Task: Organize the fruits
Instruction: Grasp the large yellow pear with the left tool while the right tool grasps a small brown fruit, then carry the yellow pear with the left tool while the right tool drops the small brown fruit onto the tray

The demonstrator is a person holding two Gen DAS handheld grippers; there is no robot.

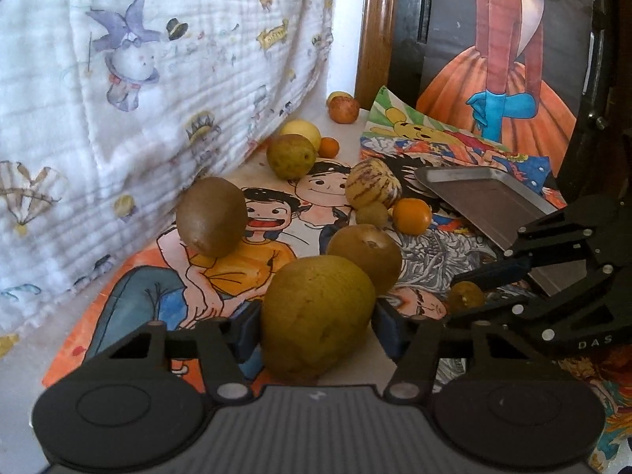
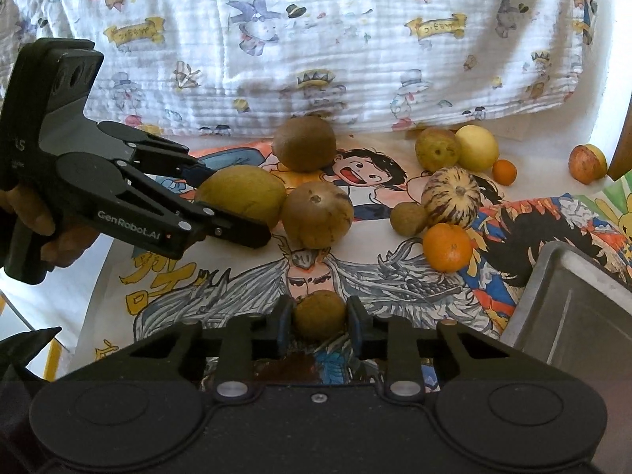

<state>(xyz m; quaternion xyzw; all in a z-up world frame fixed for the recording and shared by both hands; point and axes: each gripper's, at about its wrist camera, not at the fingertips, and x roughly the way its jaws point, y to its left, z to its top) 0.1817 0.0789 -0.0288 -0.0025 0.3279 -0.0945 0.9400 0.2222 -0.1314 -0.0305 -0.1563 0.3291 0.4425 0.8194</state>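
Left wrist view: left gripper (image 1: 316,326), lower centre, fingers pinching a large green-yellow fruit (image 1: 318,316). Brown fruit (image 1: 365,258) just behind it; kiwi (image 1: 211,217) centre left; striped melon (image 1: 371,187) and orange (image 1: 412,216) centre right beside a metal tray (image 1: 493,201). Right gripper (image 1: 470,294) at right edge, clamped on a small brown fruit (image 1: 466,296).

Right wrist view: right gripper (image 2: 320,318), lower centre, pinching the small brown fruit (image 2: 320,314). Left gripper (image 2: 233,197) at left, closed on the large fruit (image 2: 247,193). Tray (image 2: 572,304) lower right; apple (image 2: 586,162) upper right.
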